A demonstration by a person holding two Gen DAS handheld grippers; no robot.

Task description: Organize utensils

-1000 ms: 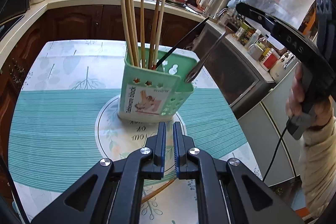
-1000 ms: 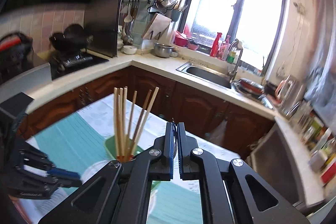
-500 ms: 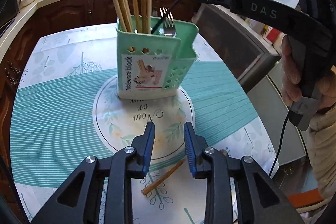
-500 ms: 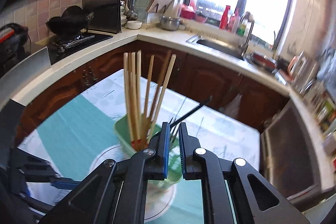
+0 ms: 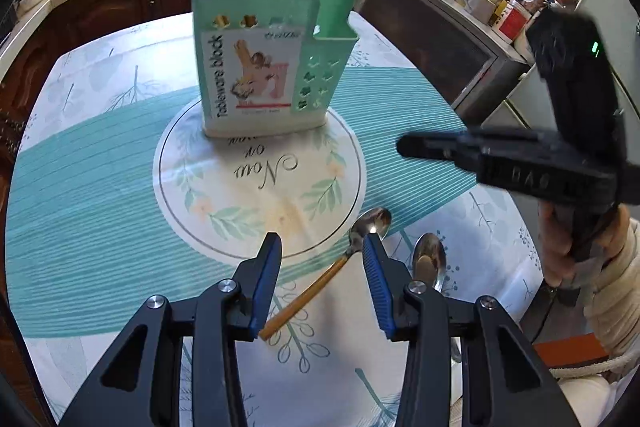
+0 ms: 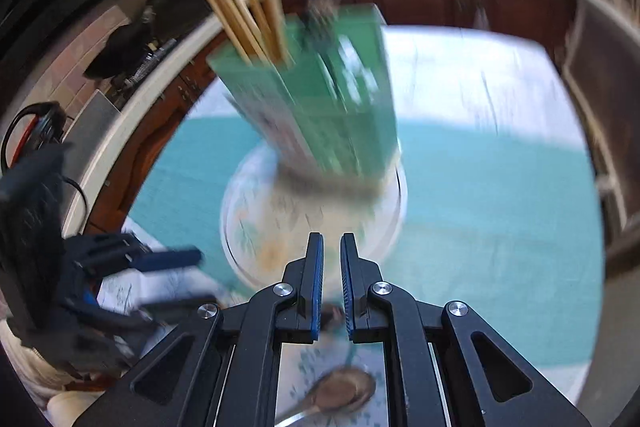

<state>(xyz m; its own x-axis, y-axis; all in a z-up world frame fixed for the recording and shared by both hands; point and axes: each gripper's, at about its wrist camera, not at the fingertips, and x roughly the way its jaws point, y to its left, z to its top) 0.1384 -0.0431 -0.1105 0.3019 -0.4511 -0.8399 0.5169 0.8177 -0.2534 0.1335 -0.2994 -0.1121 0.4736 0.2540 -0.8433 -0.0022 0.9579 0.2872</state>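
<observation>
While opening, left tool straddles spoon handle.

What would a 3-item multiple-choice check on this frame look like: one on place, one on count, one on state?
1. Where does the gold-handled spoon lie?
A. inside the green holder
B. on the tablecloth between the left gripper's fingers
C. on the kitchen counter

2. How many spoons lie on the tablecloth in the left wrist view?
A. one
B. two
C. four

3. What is the left gripper doing?
A. clamped on a fork
B. jaws apart and opening, with nothing pressed between them
C. holding chopsticks

Answers:
1 B: its handle runs across the cloth in the gap between the blue pads, well short of the green holder.
2 B: the gold-handled one and a silver spoon to its right.
3 B: both pads stand clear of the spoon's handle.
</observation>
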